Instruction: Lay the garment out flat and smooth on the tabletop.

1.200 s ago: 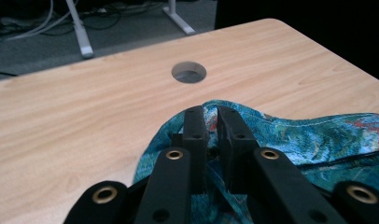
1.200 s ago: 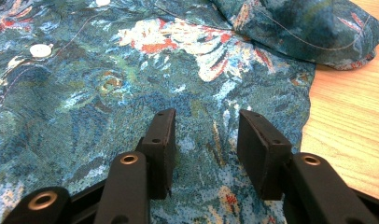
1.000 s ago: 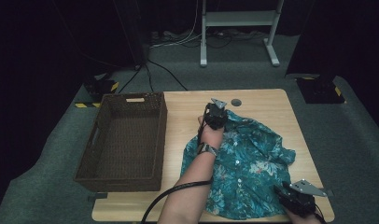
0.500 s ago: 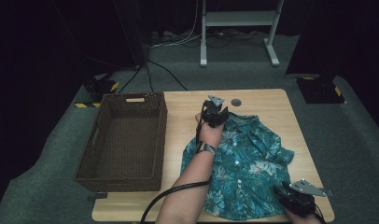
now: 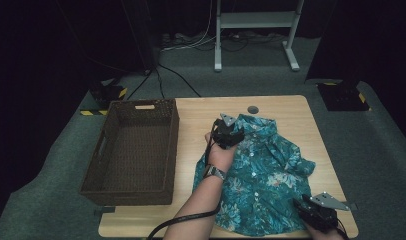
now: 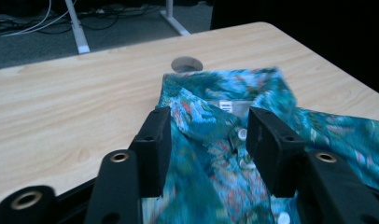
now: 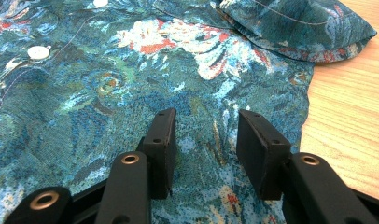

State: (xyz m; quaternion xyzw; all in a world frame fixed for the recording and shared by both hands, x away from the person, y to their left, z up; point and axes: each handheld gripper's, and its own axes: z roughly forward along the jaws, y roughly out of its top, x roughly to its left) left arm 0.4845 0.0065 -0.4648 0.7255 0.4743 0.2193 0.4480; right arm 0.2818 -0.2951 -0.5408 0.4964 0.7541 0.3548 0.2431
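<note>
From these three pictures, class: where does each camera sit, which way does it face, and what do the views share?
High view: above the table's near side, looking forward and down; forearm and both grippers show.
Left gripper view: on the left gripper, facing the collar; jaws just opened, apart.
Right gripper view: on the right gripper, over the hem; jaws apart.
Shared: the shirt.

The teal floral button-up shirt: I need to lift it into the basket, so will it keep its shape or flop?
The teal floral button-up shirt probably flops: its thin cloth lies wrinkled and folded. It looks light. Lifted at one point, it likely drapes and trails across the wooden table.
</note>
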